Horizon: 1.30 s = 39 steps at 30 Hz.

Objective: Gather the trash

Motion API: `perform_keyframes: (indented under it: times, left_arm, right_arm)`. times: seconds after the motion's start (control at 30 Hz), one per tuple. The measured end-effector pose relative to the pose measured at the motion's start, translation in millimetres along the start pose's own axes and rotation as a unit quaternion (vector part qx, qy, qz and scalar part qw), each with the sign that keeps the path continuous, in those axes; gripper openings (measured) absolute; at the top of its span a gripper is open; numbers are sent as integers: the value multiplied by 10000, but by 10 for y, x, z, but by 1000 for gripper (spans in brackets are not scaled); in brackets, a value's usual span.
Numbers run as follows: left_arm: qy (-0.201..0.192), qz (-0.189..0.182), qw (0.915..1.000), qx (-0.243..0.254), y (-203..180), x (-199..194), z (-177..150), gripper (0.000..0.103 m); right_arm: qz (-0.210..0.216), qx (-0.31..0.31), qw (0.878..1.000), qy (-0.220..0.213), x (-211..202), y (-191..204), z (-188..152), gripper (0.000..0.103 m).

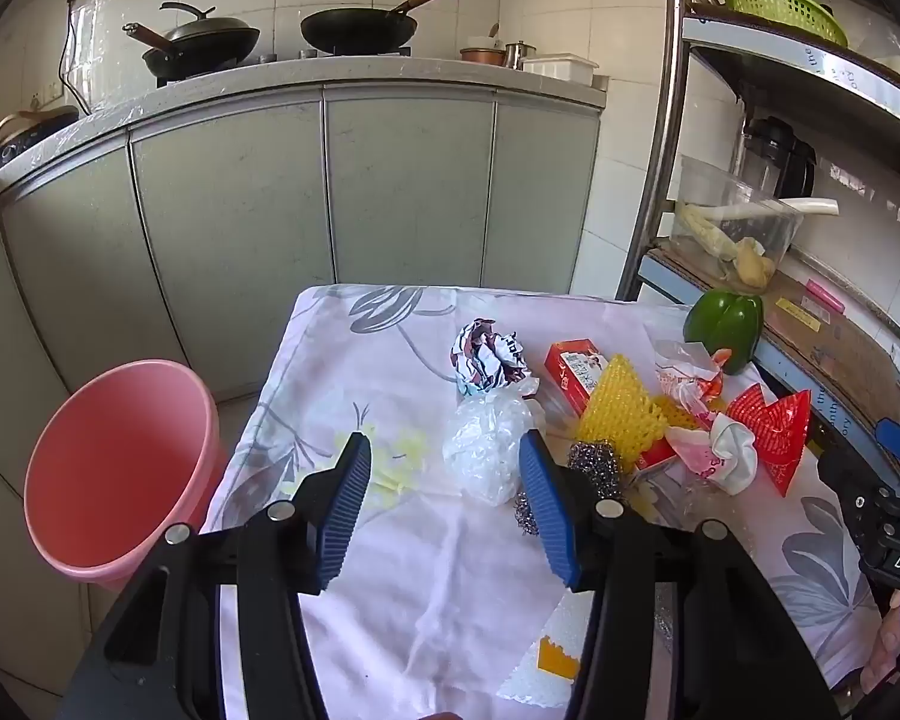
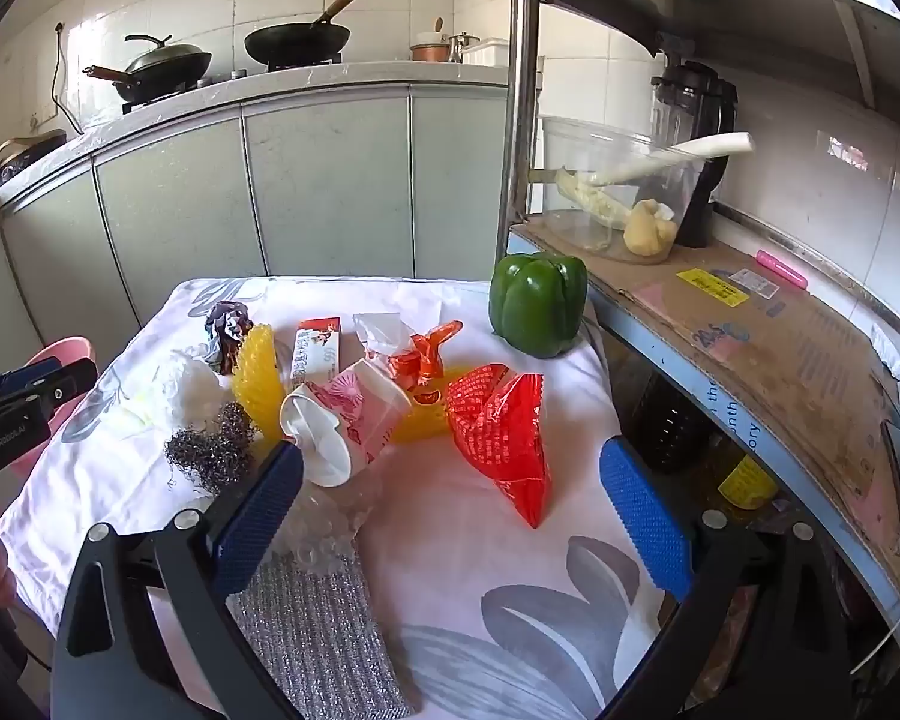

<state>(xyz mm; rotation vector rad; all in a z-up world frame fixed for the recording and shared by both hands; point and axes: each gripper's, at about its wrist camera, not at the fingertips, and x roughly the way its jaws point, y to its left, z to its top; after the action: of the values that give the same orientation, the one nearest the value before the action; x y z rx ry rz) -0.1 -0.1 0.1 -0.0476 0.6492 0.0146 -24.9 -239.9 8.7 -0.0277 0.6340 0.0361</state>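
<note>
My L gripper & R gripper both gape empty; trash pile at table's far edge, pink bin off its left edge.

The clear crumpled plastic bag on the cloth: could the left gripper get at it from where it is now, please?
Probably yes. The left gripper is open and empty, the plastic bag lies just ahead between its fingers, and nothing covers it; only the steel wool crowds one side.

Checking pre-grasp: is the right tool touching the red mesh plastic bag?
Apart. The right wrist view shows the open right tool with bare cloth between each pad and the red mesh plastic bag.
</note>
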Motion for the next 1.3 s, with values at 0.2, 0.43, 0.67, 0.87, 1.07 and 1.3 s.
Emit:
perform_keyframes:
  times: [0.2, 0.43, 0.67, 0.87, 1.07, 1.3]
  left_arm:
    - [20, -11, 10000, -13, 6, 12, 3, 51]
    - [2, -15, 10000, 1, -6, 6, 6, 51]
    - [-10, -36, 10000, -18, -23, -26, 35, 51]
    - [-20, -51, 10000, -23, -53, -82, 74, 51]
    - [-66, -108, 9999, -71, 0, -122, 40, 51]
    - [-154, -148, 9997, -98, 23, -138, 25, 51]
  right_arm:
    - [26, 32, 10000, -17, -7, -4, 1, 100]
    - [39, 48, 10000, -20, -12, 13, -13, 100]
    - [49, 34, 9999, -86, -43, 18, 21, 100]
    - [60, 114, 9995, -290, -123, 23, 37, 100]
    - [82, 195, 9981, -574, -226, 9, 59, 100]
    - [75, 174, 9977, -644, -251, 32, 60, 100]
